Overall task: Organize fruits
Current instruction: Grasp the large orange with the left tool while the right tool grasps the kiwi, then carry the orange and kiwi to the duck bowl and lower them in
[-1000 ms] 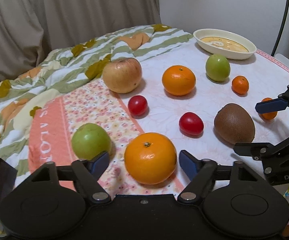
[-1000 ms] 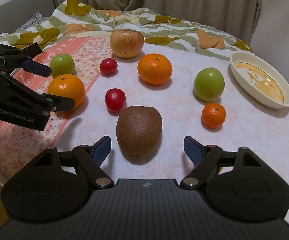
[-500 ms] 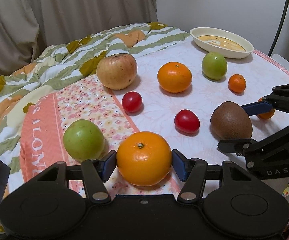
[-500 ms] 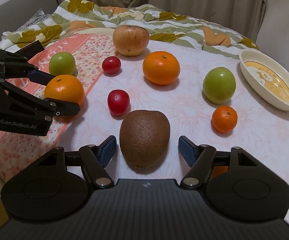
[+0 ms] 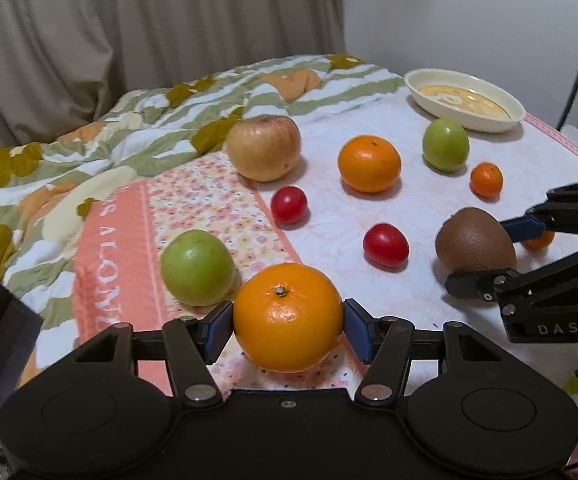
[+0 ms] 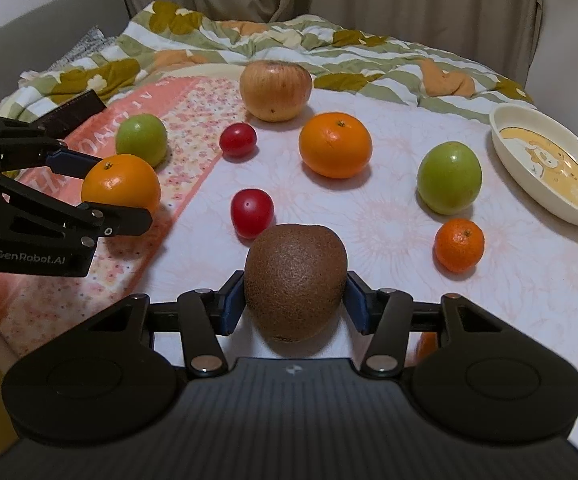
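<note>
Both grippers engaged on fruit on the cloth-covered table.

The left gripper (image 5: 288, 322) is clamped on the near orange (image 5: 288, 317), pads against both sides, beside a green apple (image 5: 197, 267). The right gripper (image 6: 295, 301) jaws are closing on the kiwi (image 6: 295, 280), pads touching its flanks; the bowl (image 6: 509, 118) sits well apart.

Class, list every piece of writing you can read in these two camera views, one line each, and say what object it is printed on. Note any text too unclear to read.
"GenRobot.AI": on the side of the left gripper, seen from the right wrist.
"DAS": on the side of the right gripper, seen from the left wrist; the rest is cut off.
"S ALON": white letters on the pink cloth band; partly hidden, so incomplete.
Bowl: a printed picture, no readable words.
</note>
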Available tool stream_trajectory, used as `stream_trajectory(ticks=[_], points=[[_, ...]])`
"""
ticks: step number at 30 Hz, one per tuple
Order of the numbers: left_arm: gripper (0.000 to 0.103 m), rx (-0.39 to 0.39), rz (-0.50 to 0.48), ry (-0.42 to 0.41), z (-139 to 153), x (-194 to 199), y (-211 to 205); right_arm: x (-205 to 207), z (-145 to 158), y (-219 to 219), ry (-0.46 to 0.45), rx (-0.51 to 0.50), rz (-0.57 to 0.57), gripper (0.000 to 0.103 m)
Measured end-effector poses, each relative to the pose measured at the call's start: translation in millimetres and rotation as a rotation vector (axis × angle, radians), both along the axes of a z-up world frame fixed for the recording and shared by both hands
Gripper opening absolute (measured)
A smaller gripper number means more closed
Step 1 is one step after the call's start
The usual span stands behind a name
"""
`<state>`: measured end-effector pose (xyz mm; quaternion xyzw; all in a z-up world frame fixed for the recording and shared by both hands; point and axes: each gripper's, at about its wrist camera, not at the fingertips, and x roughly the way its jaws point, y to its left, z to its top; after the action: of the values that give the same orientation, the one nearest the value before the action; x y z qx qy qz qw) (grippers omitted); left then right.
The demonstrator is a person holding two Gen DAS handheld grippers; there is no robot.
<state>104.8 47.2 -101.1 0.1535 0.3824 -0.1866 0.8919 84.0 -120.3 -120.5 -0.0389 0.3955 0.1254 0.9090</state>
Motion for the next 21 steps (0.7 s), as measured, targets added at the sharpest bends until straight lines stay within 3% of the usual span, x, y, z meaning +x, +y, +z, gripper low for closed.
stream_trajectory(ticks=[10, 21], points=[[0.063, -0.027, 0.104, -0.053, 39, -28, -22, -19, 41, -27, -0.037, 0.034, 0.038, 0.067], [0.063, -0.064, 0.186, -0.134, 82, -41, -95, -26, 85, -112, -0.071, 0.045, 0.079, 0.067]])
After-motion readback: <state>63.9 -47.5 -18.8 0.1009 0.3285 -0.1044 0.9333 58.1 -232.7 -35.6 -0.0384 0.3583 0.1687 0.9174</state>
